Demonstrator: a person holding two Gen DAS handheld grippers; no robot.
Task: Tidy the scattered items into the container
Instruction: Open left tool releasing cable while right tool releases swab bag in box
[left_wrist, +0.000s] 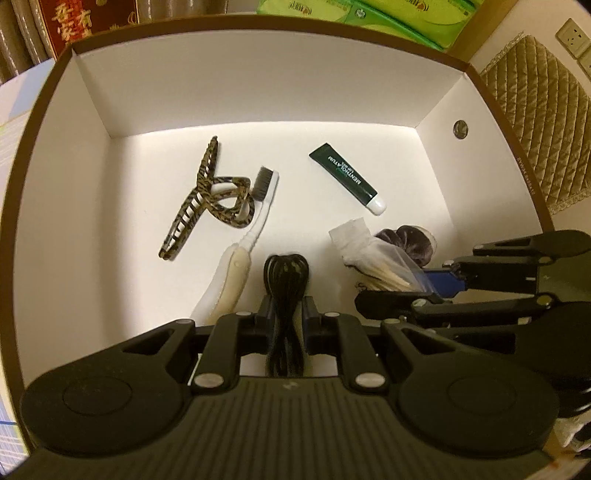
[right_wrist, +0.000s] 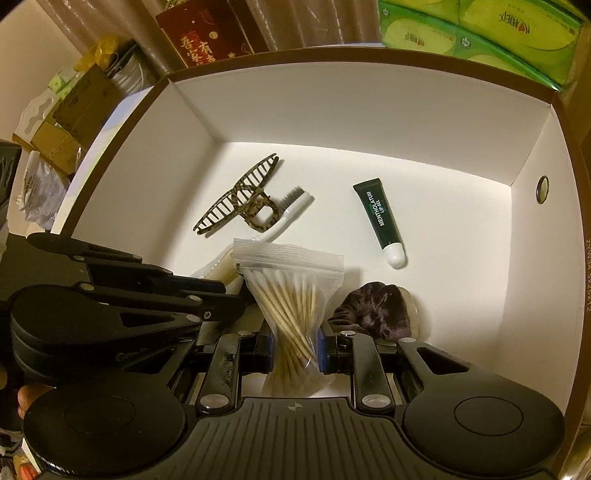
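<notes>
A large box (left_wrist: 92, 96), white inside with a brown rim, is filling both views, and a small round hole (left_wrist: 460, 130) is showing in its right wall. Behind it, green tissue packs (right_wrist: 480, 33) and a dark red carton (right_wrist: 210, 37) with gold characters are standing against the back. The left gripper (left_wrist: 286, 306) is reaching down into the box with its jaws clamped on a bundle of black hair ties (left_wrist: 286, 280), whose looped end is sticking out past the fingertips above the box floor. Just to its right, the right gripper (right_wrist: 295, 339) is pinching a clear zip bag of cotton swabs (right_wrist: 291, 295) at its middle, so the bag is bulging above and below the blue pads and is hanging inside the box near the front. On the floor a tortoiseshell claw clip (left_wrist: 207, 199) is lying across the head of a white toothbrush (left_wrist: 255, 221), touching it. A dark velvet scrunchie (right_wrist: 373, 310) is resting near the front right, beside the swab bag. A green tube of lip gel (right_wrist: 380, 221) with a white cap is lying apart from the rest, toward the right wall.
</notes>
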